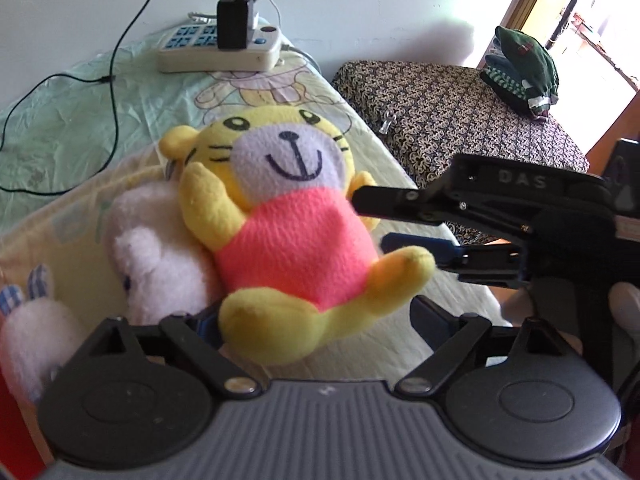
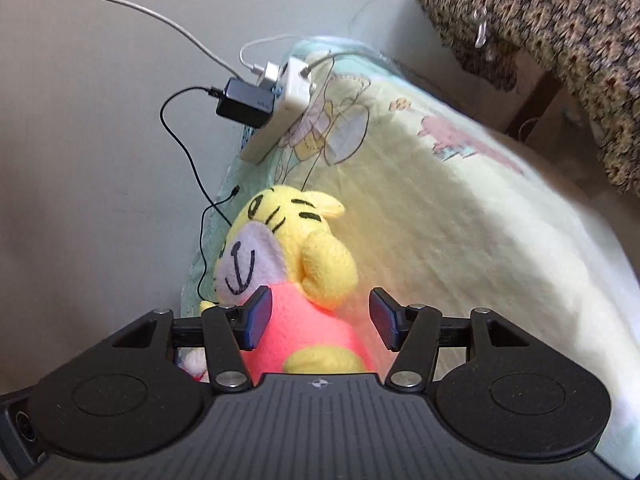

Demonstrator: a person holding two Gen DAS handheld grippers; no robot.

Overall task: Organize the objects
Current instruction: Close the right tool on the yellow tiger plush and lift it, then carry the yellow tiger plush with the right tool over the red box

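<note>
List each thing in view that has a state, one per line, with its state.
Yellow tiger plush in a pink shirt: lying face up, leaning on the white plush.
White fluffy plush: lying on the bed beside it.
Left gripper: open, around the tiger's legs.
Right gripper: open, around the tiger's body.
Black charger: plugged into the white power strip.

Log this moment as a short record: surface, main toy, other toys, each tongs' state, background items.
surface: bed sheet, pale yellow with cartoon print
main toy: yellow tiger plush in a pink shirt, lying face up
other toys: white plush touching the tiger's side
left tongs: open, straddling the tiger's lower body
right tongs: open, one finger on each side of the tiger's torso, not clamped
background: power strip with black charger; folded clothes on a patterned cloth
</note>
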